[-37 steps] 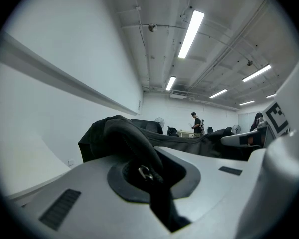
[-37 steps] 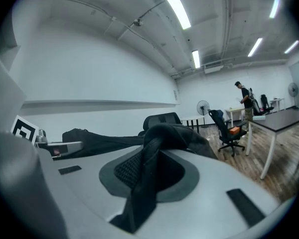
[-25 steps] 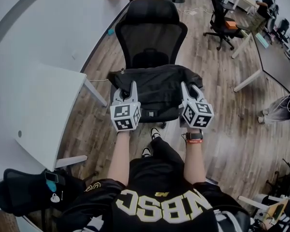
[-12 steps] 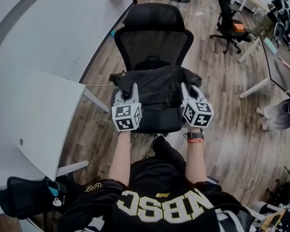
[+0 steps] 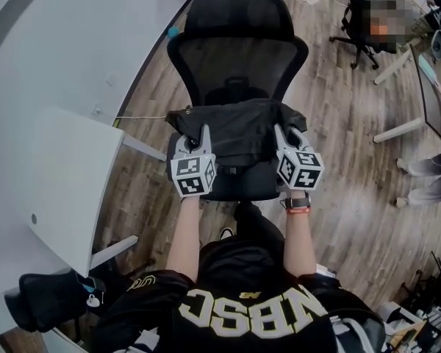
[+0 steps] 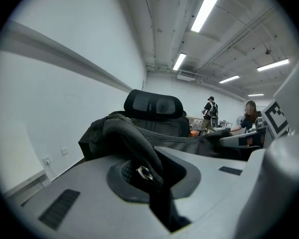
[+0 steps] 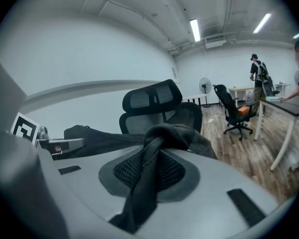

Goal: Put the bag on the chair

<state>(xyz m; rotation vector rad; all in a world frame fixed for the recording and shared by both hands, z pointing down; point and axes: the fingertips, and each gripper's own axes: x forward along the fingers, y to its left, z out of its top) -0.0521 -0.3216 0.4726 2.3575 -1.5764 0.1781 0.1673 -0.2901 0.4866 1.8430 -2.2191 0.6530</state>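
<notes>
A black fabric bag (image 5: 239, 132) hangs stretched between my two grippers above the seat of a black mesh-backed office chair (image 5: 237, 57). My left gripper (image 5: 193, 140) is shut on the bag's left edge; in the left gripper view the bag (image 6: 134, 148), with a zipper pull, is pinched between the jaws. My right gripper (image 5: 289, 140) is shut on the bag's right edge; in the right gripper view a fold of the bag (image 7: 154, 153) runs down between the jaws. The chair's seat (image 5: 239, 184) shows below the bag's front edge.
A white table (image 5: 51, 175) stands to the left, with a dark pouch (image 5: 48, 304) near its front corner. More desks (image 5: 415, 72) and another office chair (image 7: 234, 111) stand at the right; a person (image 7: 259, 76) is at the back. The floor is wood.
Both grippers have carried the bag forward toward the chair's backrest, so the chair sits closer and more centred in the head view. The grips have not changed.
</notes>
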